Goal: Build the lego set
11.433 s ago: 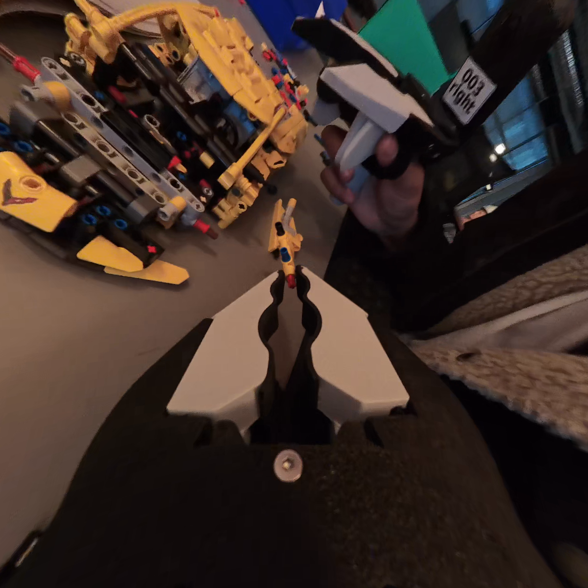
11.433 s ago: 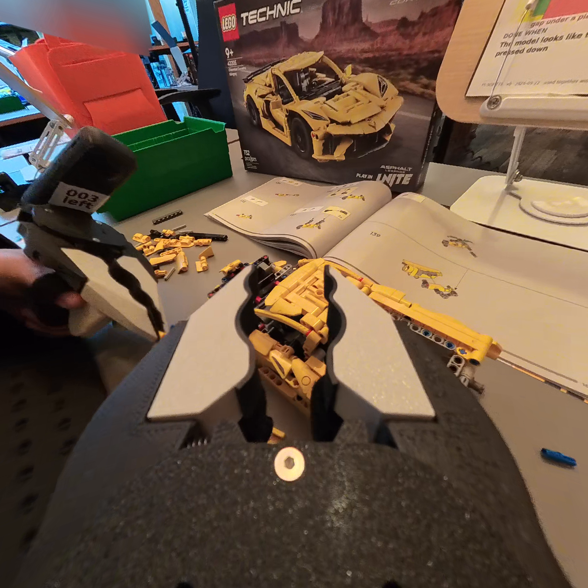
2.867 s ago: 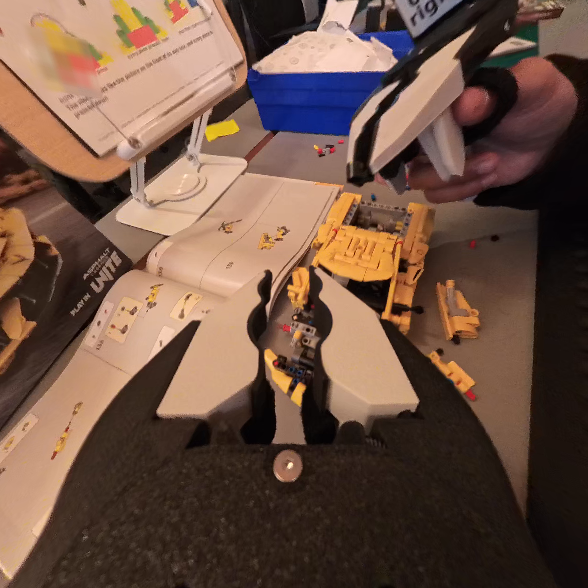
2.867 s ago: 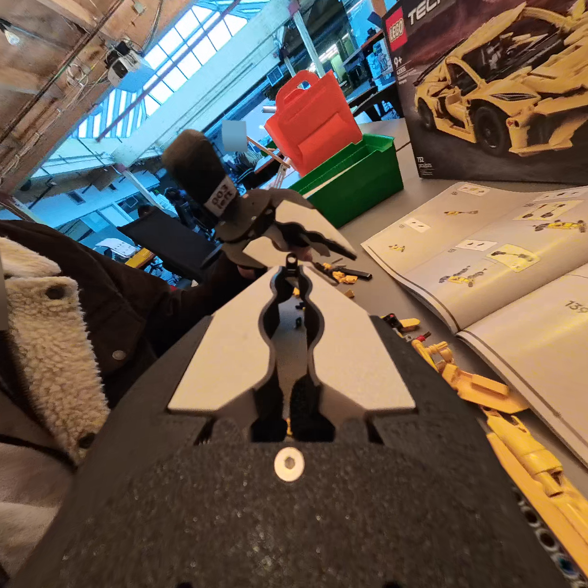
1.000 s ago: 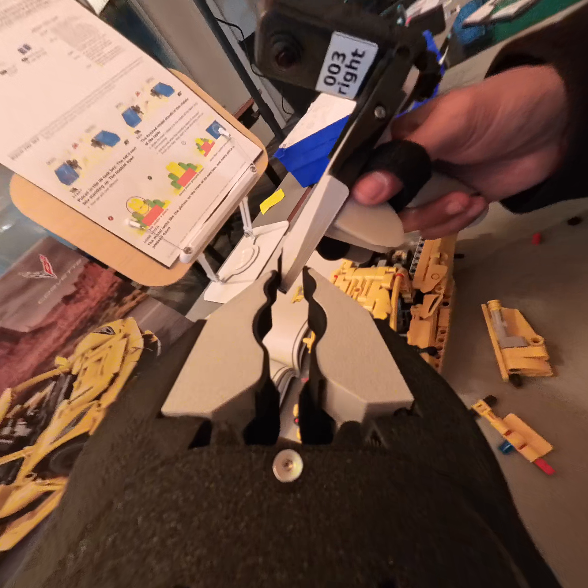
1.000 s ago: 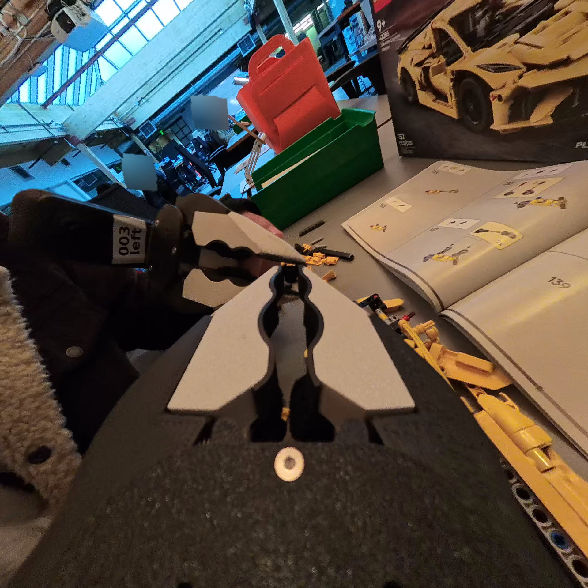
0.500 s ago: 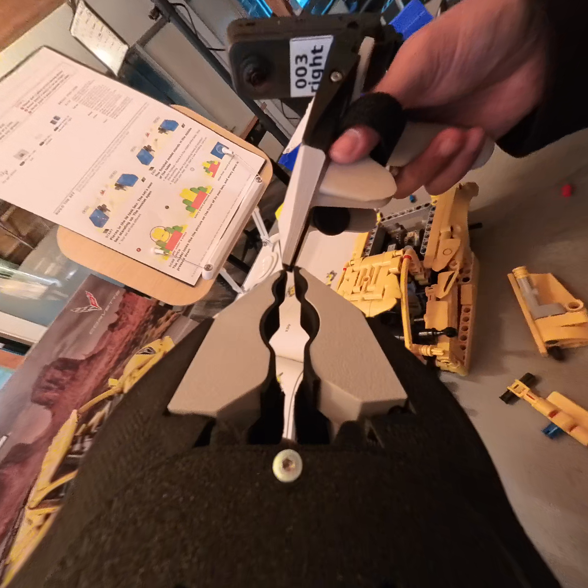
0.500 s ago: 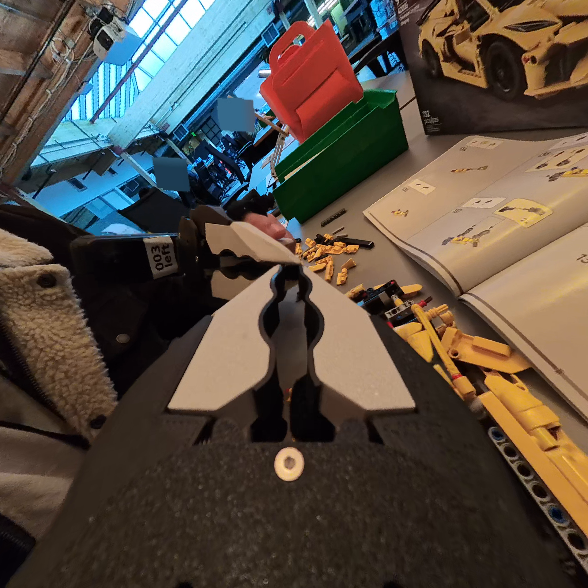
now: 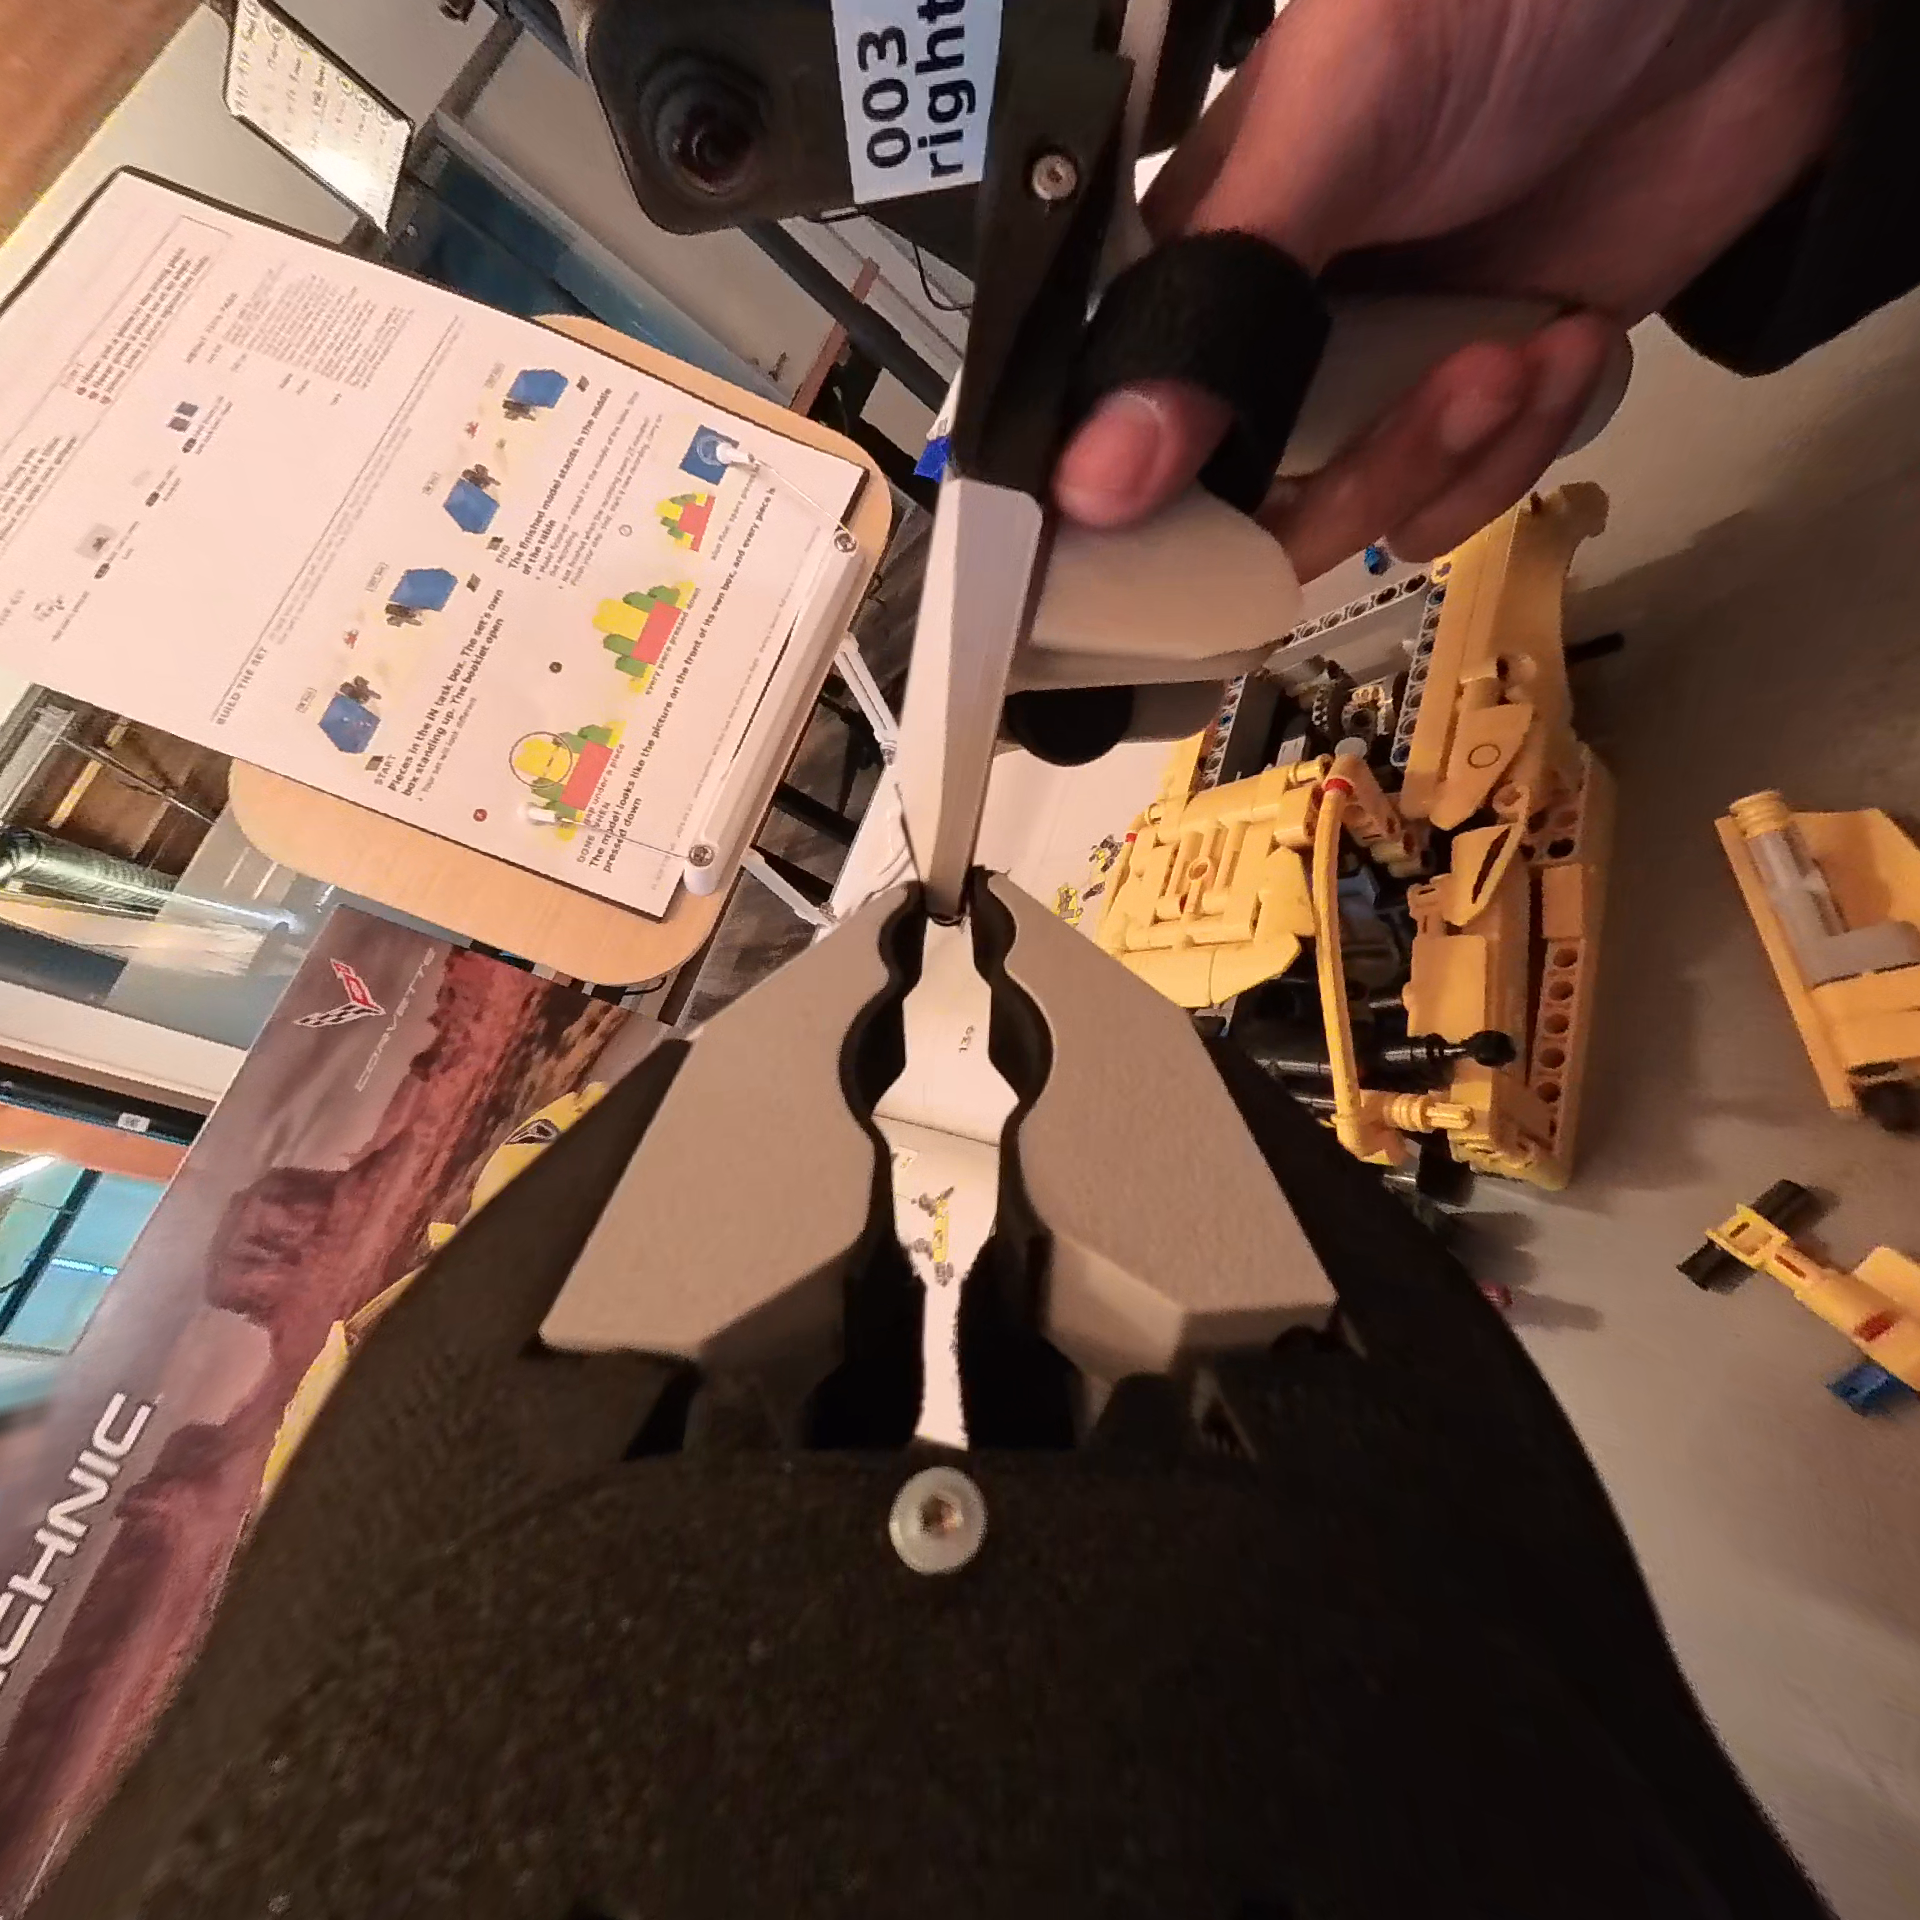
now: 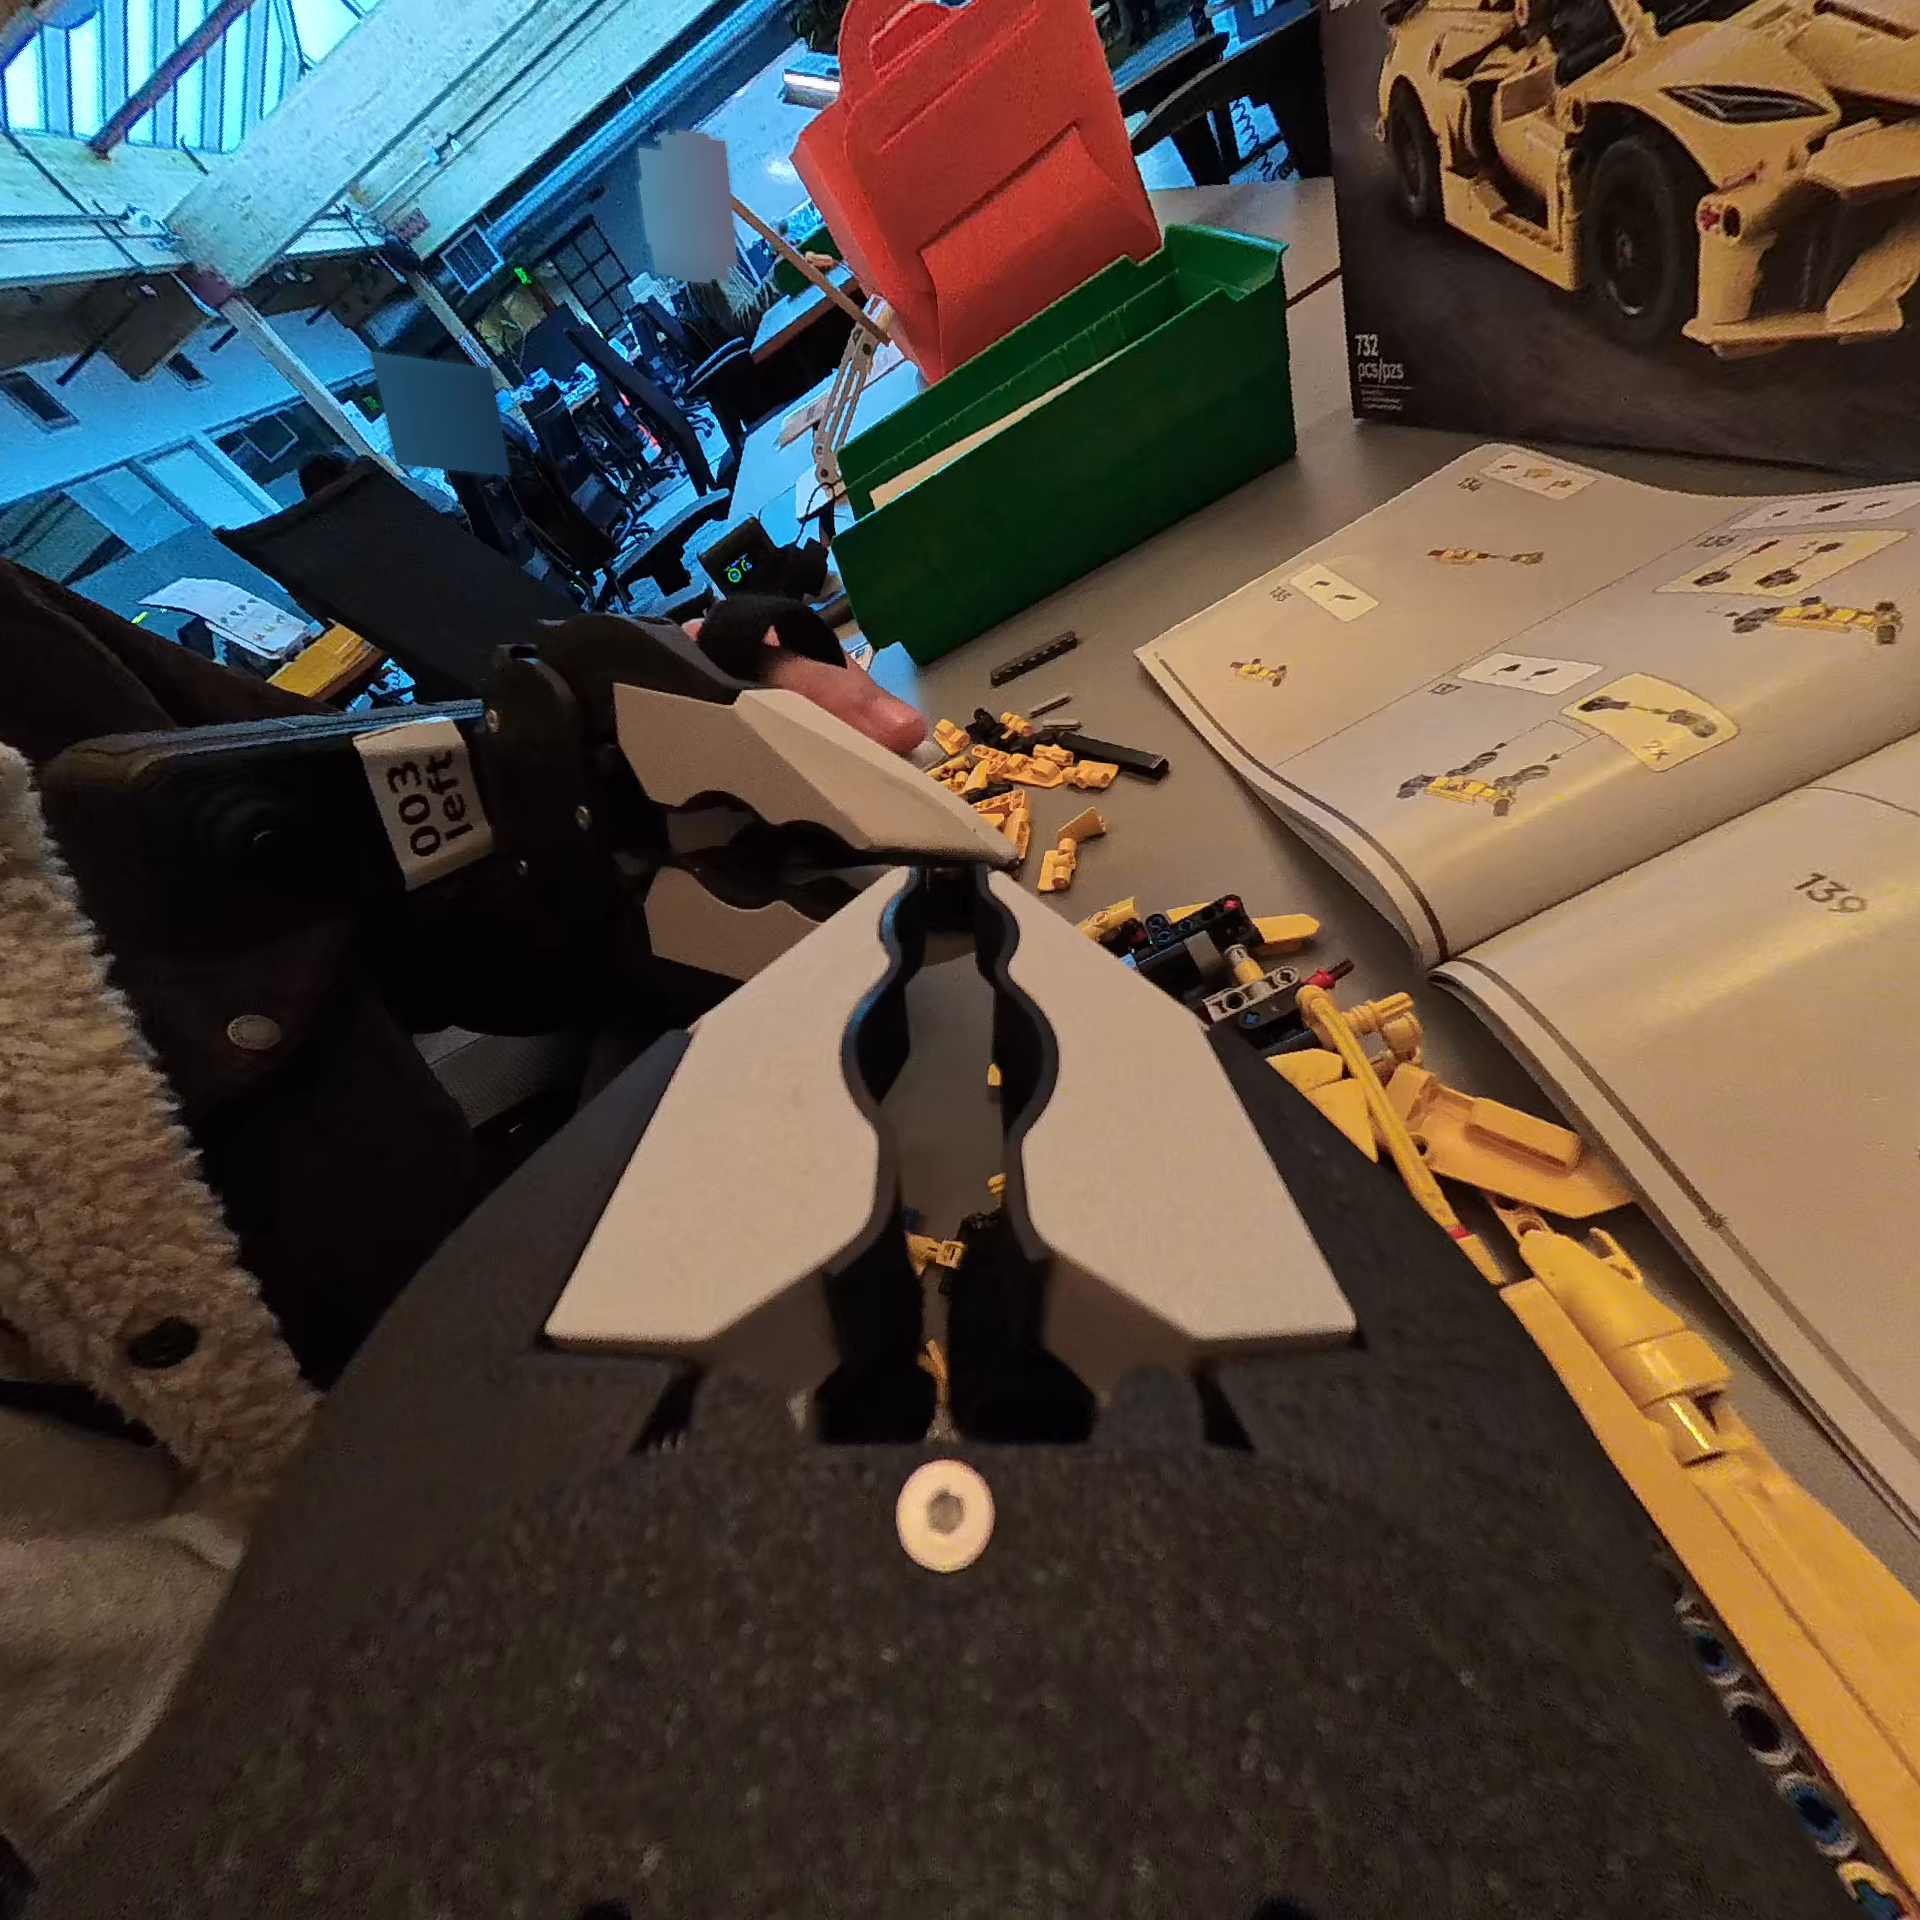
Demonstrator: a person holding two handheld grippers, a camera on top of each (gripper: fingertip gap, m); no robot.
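Yellow brick-built car model (image 9: 1455,935), partly assembled, lying on the grey table (image 9: 1714,727) to the right of the left gripper (image 9: 943,909) and below its fingertips. Fingers of that gripper drawn close, only a narrow slit left at the tips; whether pinching anything, cannot tell. Right gripper (image 10: 943,883) meeting it tip to tip in mid-air, fingers clamped on a small black piece (image 9: 940,916). White printed label (image 9: 920,94) on the right gripper's body, another white label (image 10: 426,805) on the left one. Beyond the left fingers, a printed instruction sheet (image 9: 416,520) on a wooden stand; left of them, the branded set box (image 9: 312,1143) picturing a yellow car. Right of the right fingers, an open instruction booklet (image 10: 1558,727) with numbered pages; ahead of them, loose yellow pieces (image 10: 997,790).
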